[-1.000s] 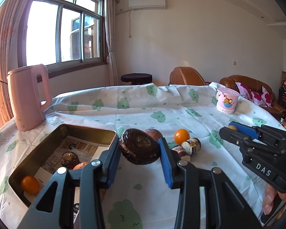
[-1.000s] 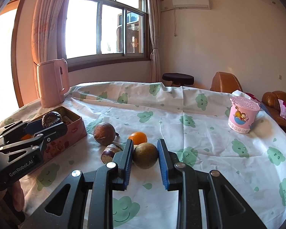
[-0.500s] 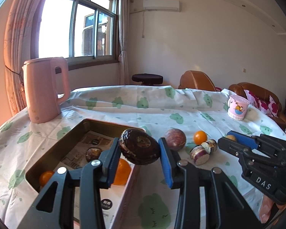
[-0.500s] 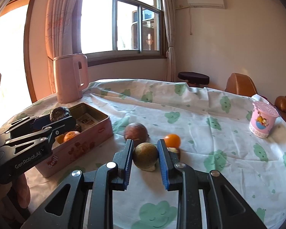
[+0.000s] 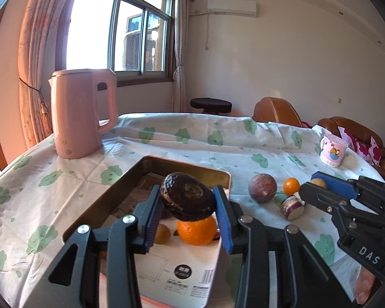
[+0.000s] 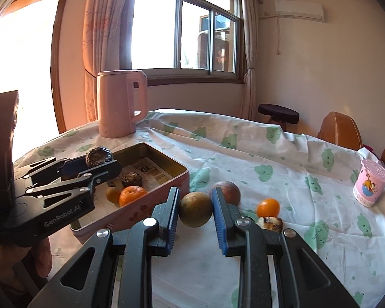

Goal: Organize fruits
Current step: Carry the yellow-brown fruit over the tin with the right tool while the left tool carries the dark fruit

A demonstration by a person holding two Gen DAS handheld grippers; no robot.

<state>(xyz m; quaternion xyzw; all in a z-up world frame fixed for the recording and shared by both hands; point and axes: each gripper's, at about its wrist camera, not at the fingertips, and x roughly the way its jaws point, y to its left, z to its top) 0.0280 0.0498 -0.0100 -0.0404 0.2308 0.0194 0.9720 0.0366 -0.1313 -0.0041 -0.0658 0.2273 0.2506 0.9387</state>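
We hold two fruits at once; our left gripper (image 5: pixel 188 211) pinches a dark wrinkled fruit (image 5: pixel 188 199) between its blue pads, and our right gripper (image 6: pixel 195 214) pinches a round greenish-brown fruit (image 6: pixel 195 212) the same way. From the left tool, the open tin (image 5: pixel 189 165) lies directly beneath and runs away toward twelve o'clock, its long axis pointing from us toward the pink kettle (image 5: pixel 80 113) at eleven; so the dark fruit hangs over the tin's near end, just above an orange (image 5: pixel 197 231) and a small brown fruit (image 5: pixel 162 234) that already lie inside. We judge the left hand the nearer one, needing only to lower and let go; bare paper lining shows farther along the tin, toward twelve, clear of the orange. From the right tool, the tin sits at ten o'clock, with its near wall (image 6: pixel 141 209) between the fruit and the inside; that hand has to cross this rim and keep clear of the left gripper, which hangs over the same end. On the cloth at one to two o'clock of the left tool lie a reddish round fruit (image 5: pixel 262 188), a small orange (image 5: pixel 291 186) and a cut piece (image 5: pixel 292 206); the table beyond them looks open.
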